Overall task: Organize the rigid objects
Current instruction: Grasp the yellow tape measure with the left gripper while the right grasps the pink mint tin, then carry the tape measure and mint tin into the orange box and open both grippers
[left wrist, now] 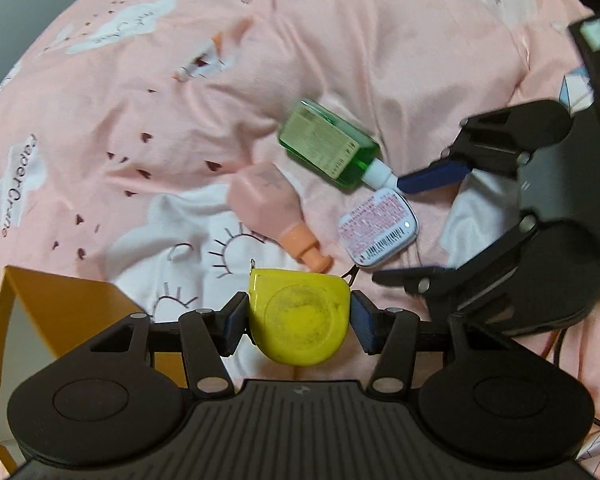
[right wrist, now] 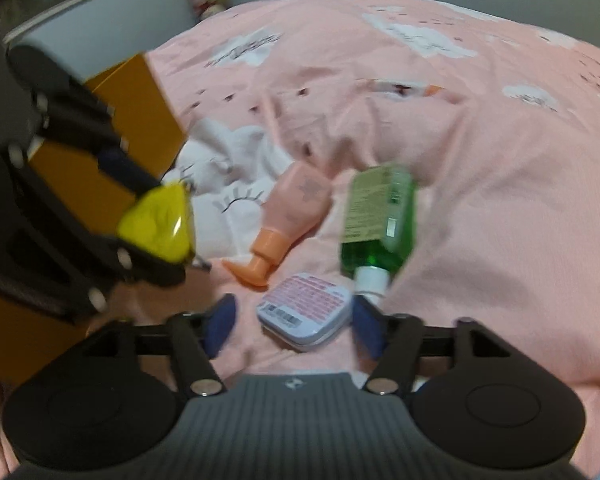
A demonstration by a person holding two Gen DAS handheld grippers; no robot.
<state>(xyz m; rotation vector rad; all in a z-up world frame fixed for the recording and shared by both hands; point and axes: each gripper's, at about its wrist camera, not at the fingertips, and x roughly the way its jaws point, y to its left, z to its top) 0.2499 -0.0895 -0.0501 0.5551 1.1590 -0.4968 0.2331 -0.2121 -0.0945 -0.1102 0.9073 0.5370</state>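
My left gripper (left wrist: 299,320) is shut on a yellow tape measure (left wrist: 298,316), held above the pink bedsheet; it also shows in the right wrist view (right wrist: 156,224). My right gripper (right wrist: 296,324) is open around a small white tin (right wrist: 304,310) with a pink label, lying flat; the tin also shows in the left wrist view (left wrist: 378,228). A green bottle (left wrist: 328,146) with a white cap lies beside the tin, its cap touching my right fingertip. A pink bottle (left wrist: 268,204) with an orange cap lies left of the tin.
An orange box (left wrist: 56,312) with an open white inside stands at the lower left of the left wrist view, next to my left gripper; it also shows in the right wrist view (right wrist: 136,108). The pink sheet (left wrist: 340,40) is wrinkled.
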